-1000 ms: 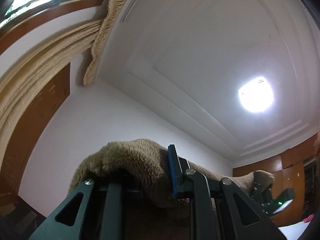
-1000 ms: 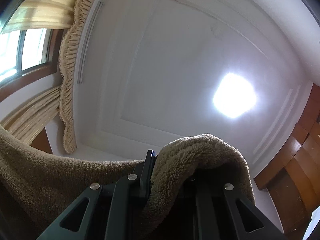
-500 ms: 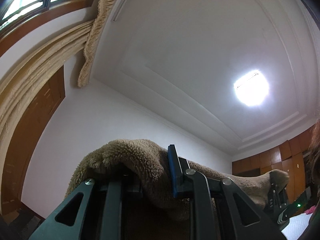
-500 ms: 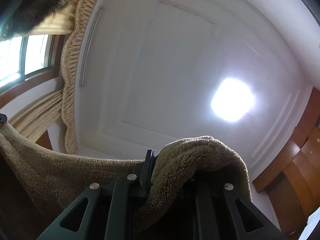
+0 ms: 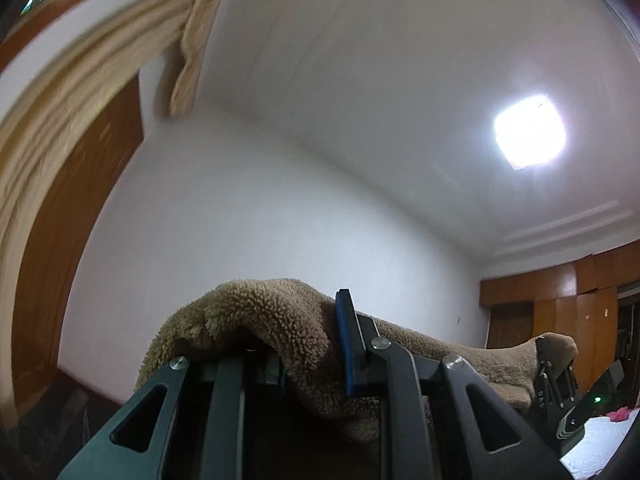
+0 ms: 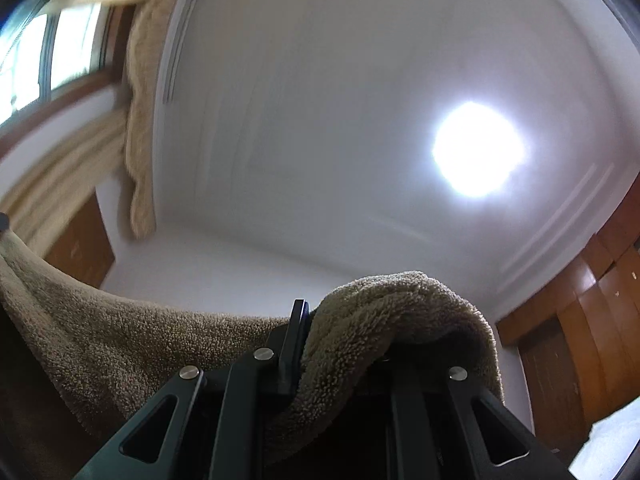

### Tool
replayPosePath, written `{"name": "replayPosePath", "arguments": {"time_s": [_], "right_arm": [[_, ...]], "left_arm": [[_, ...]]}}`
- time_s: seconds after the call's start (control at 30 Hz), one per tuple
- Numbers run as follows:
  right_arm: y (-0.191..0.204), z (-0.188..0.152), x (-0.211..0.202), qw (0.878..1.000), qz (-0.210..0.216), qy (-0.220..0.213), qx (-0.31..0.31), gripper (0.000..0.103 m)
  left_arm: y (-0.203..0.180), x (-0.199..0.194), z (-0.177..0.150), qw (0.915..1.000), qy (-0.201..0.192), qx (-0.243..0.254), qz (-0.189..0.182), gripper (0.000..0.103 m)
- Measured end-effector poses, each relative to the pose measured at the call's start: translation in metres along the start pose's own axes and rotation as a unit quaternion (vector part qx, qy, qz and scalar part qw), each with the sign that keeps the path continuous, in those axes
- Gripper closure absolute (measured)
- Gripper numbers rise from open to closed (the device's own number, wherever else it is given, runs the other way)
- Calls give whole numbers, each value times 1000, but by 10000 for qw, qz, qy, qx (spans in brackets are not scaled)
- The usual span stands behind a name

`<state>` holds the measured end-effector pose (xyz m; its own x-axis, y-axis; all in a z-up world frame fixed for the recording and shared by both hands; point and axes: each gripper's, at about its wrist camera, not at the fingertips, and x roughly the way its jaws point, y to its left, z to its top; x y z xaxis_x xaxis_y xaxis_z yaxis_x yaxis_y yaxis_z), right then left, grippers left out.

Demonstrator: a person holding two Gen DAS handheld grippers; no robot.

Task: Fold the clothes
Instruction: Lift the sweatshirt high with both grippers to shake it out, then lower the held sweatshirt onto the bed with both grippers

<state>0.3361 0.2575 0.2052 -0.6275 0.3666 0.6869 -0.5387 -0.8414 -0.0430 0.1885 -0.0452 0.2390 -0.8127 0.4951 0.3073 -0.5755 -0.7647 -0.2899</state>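
A tan fleece garment [image 5: 276, 320] is held up in the air, and both cameras point at the ceiling. My left gripper [image 5: 312, 364] is shut on one end of it, the pile bulging over the left finger. From there the cloth stretches right to my right gripper [image 5: 556, 368], seen at the far right of the left wrist view. In the right wrist view my right gripper [image 6: 316, 356] is shut on the fleece garment [image 6: 384, 312], which drapes over the right finger and sags away to the left edge.
Overhead are a white ceiling with a bright lamp [image 5: 530, 136] and beige curtains [image 5: 80, 92] by a window [image 6: 36, 64]. Wooden wardrobes [image 5: 560, 296] line the right wall. A white surface [image 5: 600, 444] with a pink item [image 5: 618, 414] shows low right.
Both grippers have tilted forward and down with the cloth still gripped. The ceiling lamp and curtains slid upward in view, and more wall and wardrobe show. The view is blurred by motion.
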Motion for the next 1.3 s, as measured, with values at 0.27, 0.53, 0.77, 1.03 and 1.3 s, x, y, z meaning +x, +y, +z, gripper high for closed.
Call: {"name": "replayPosePath", "arguments": {"time_s": [0.27, 0.53, 0.77, 1.03, 1.3], "right_arm": [[75, -186, 84, 9684, 600, 2368, -506, 86], [121, -370, 110, 8690, 1525, 4638, -800, 86], [119, -448, 117, 8021, 1790, 5649, -742, 86], [104, -481, 124, 7618, 1894, 6189, -268, 80], [106, -446, 143, 7350, 2477, 6292, 504, 36]], "left_arm": [[106, 163, -126, 9602, 2488, -768, 1015, 81], [201, 243, -307, 8628, 4424, -1173, 2148, 81], [214, 251, -353, 8409, 4741, -1355, 2229, 81], [223, 266, -366, 8269, 4921, -1523, 2256, 80], [221, 266, -358, 8071, 5142, -2027, 2076, 39]]}}
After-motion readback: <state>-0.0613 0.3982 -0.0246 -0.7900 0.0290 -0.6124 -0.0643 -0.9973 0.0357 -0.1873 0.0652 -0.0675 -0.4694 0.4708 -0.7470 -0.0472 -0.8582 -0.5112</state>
